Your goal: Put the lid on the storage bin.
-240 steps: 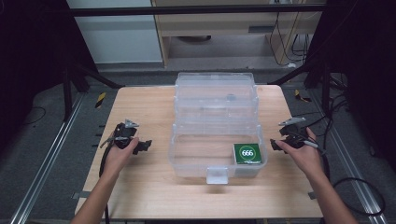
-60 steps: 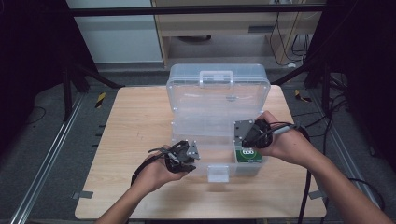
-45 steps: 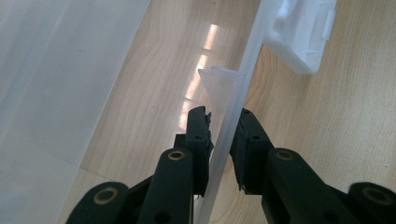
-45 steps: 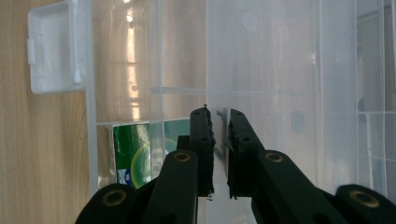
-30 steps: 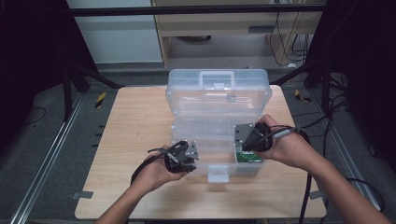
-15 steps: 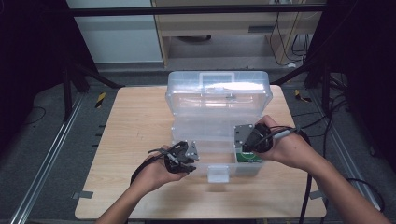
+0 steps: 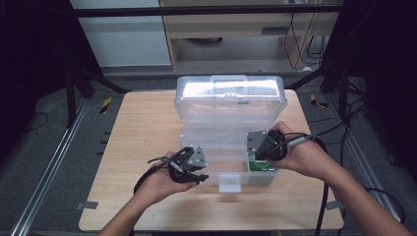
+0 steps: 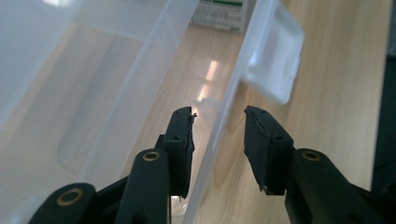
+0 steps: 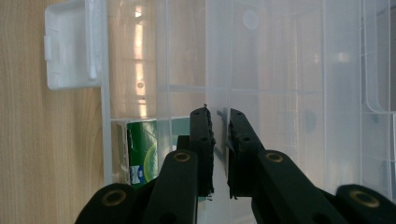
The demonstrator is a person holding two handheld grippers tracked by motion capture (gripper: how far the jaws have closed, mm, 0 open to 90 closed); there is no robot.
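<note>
Centrally in the high view, a clear plastic box (image 7: 230, 128) sits on a wooden table (image 7: 142, 123), its lid (image 7: 230, 93) raised toward the upper middle of the frame. At lower left of the box, the left gripper (image 7: 194, 169) is at the front wall; in the left gripper view its jaws stand apart on either side of that thin wall (image 8: 219, 140), not pinching it, with the white latch (image 8: 275, 60) at upper right. At right of centre, the right gripper (image 7: 255, 147) reaches into the box; in its own view the jaws are nearly together with a clear panel edge (image 9: 219, 93) between them. A green carton (image 9: 142, 151) lies in the box's lower-left corner of that view.
</note>
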